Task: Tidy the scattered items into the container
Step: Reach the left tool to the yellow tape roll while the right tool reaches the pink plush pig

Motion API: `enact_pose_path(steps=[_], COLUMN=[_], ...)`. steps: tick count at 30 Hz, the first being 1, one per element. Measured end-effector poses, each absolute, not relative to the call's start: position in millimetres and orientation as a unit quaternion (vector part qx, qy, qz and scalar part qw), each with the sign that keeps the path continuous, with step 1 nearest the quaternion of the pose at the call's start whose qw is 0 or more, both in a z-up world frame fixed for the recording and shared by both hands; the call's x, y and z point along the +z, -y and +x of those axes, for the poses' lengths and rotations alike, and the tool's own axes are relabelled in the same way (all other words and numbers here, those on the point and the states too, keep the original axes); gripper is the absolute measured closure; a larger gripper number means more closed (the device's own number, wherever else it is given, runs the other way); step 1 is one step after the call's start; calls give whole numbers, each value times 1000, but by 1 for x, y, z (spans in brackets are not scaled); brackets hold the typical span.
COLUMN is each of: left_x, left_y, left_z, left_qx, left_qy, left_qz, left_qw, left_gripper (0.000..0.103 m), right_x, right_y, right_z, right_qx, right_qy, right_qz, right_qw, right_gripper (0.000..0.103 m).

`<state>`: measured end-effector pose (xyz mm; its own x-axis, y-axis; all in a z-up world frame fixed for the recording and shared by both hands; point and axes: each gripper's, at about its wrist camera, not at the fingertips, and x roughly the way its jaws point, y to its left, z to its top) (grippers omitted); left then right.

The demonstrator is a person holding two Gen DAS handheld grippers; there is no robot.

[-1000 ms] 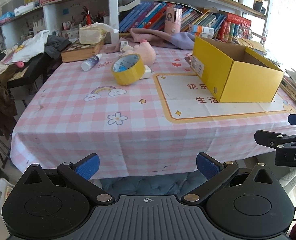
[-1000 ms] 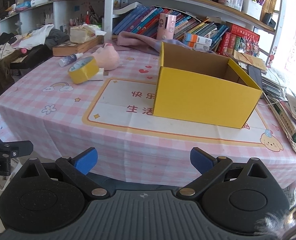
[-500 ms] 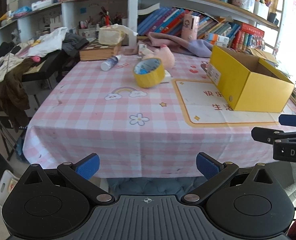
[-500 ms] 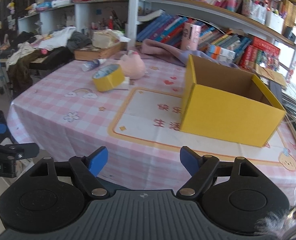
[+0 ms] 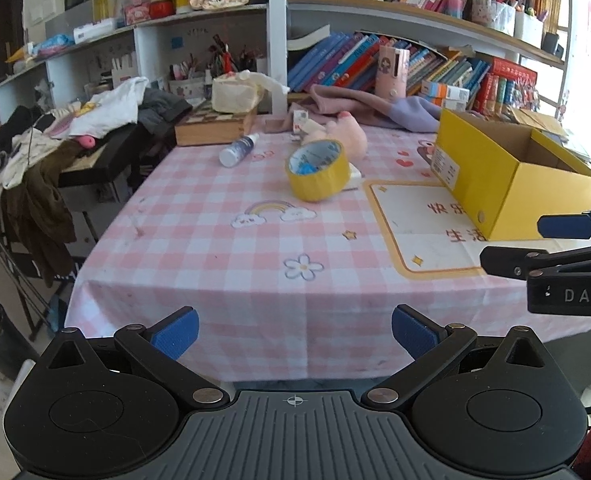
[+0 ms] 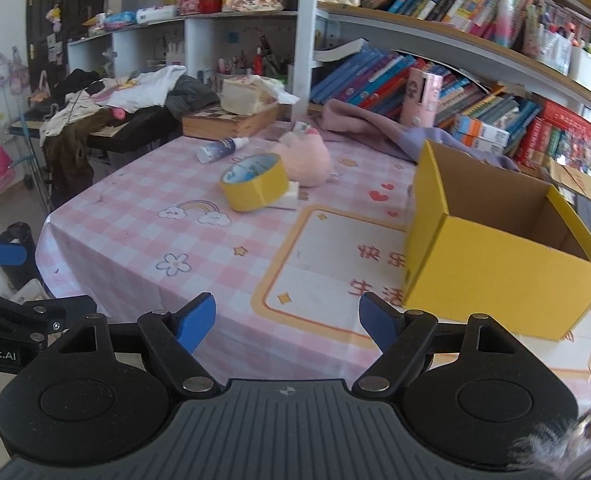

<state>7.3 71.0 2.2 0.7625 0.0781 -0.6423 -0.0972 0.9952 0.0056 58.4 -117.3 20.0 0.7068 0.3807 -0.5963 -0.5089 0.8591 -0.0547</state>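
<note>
A yellow tape roll (image 5: 318,176) (image 6: 254,182) leans on a small white box (image 6: 289,196) mid-table. Behind it lies a pink plush toy (image 5: 349,138) (image 6: 307,158), and a small spray bottle (image 5: 238,150) (image 6: 221,148) lies on its side to the left. The open yellow cardboard box (image 5: 507,184) (image 6: 495,276) stands on the right. My left gripper (image 5: 293,332) is open and empty, off the table's near edge. My right gripper (image 6: 287,320) is also open with nothing between its fingers, over the near edge left of the box.
The pink checked tablecloth (image 5: 199,216) hangs over the near edge. At the back sit a wooden case (image 5: 211,130) with a tissue pack and a purple cloth (image 5: 375,106) under full bookshelves. Clothes (image 5: 95,116) are piled on a side stand at left.
Both cameras have swung left, so the table and box now sit further right and smaller. The right gripper's jaws have narrowed since the earliest frame. Nothing on the table has moved.
</note>
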Motion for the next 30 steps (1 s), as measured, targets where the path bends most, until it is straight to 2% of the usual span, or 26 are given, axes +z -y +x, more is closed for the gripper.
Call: enact_pose_path(steps=[17,30], left_x=[2,-8], left_y=[-81,-86], left_z=[108,203], left_qx=[34,20], left_qy=[-333,-342], left_qz=[16,23], left_qw=[942,939], left_gripper=[0,0], right_x=[23,29], right_y=[82,52], right_z=[164,273], right_qx=[254,227], right_qy=[-307,-336], right_qz=[-91,-33], right_qw=[913,913], right_gripper=[24,14])
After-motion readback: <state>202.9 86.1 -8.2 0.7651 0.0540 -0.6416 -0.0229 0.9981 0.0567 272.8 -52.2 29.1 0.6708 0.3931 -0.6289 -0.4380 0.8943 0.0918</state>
